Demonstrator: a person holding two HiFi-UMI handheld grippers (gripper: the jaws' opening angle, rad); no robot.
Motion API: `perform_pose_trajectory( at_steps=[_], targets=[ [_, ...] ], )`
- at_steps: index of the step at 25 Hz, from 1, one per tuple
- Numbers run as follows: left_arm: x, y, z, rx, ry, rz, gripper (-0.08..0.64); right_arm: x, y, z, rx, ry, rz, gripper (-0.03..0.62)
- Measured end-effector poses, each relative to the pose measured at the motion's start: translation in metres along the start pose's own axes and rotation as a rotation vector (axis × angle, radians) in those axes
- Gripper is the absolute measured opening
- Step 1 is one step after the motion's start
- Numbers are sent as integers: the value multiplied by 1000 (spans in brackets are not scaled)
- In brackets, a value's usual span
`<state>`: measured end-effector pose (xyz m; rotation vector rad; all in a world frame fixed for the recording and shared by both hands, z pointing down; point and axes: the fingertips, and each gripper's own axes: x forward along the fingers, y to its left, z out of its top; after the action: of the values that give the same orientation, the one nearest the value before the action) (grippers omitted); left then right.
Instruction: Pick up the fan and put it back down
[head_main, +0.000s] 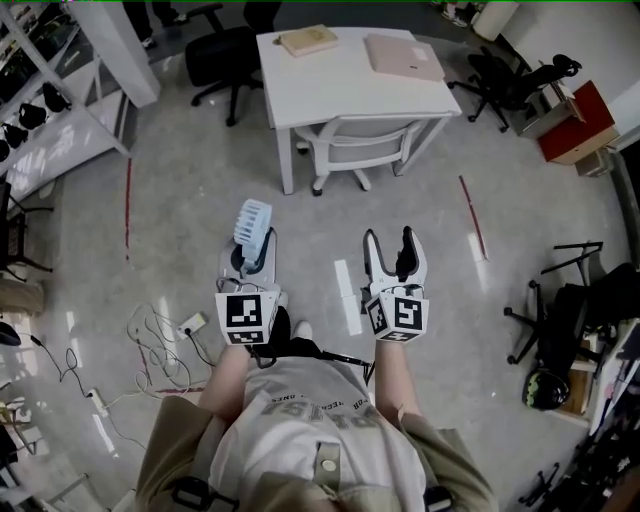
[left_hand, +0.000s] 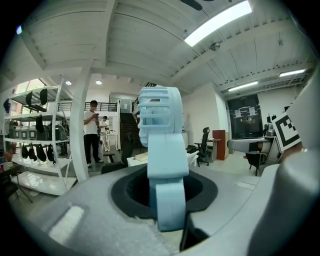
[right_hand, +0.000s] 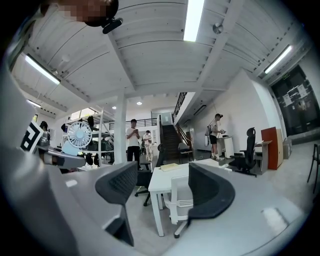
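Observation:
A light-blue hand-held fan (head_main: 252, 224) stands upright in my left gripper (head_main: 250, 262), which is shut on the fan's handle. In the left gripper view the fan (left_hand: 161, 150) fills the middle, its round head above and its handle wedged between the grey jaws of the left gripper (left_hand: 167, 205). My right gripper (head_main: 389, 245) is held beside it, apart from the fan, open and empty. In the right gripper view, the right gripper (right_hand: 165, 187) has dark pads (right_hand: 119, 184) standing wide with only the room between them, and the fan (right_hand: 79, 135) shows at far left.
Ahead stands a white table (head_main: 350, 85) with a book (head_main: 308, 40) and a pink folder (head_main: 405, 55), a white chair (head_main: 360, 140) tucked under it. Black office chairs (head_main: 225, 50) stand behind. Cables (head_main: 150, 340) lie on the floor at left. A shelf rack (head_main: 50, 110) lines the left wall.

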<state>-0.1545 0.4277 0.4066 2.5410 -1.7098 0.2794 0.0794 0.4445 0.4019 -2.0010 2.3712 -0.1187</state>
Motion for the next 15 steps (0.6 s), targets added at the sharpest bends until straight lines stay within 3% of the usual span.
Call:
perform_pose_trajectory(
  at_steps=[15],
  targets=[
    [92,35,18,-6,-36,-85,107,75,-9,4,-34,-16,-69,295]
  ],
)
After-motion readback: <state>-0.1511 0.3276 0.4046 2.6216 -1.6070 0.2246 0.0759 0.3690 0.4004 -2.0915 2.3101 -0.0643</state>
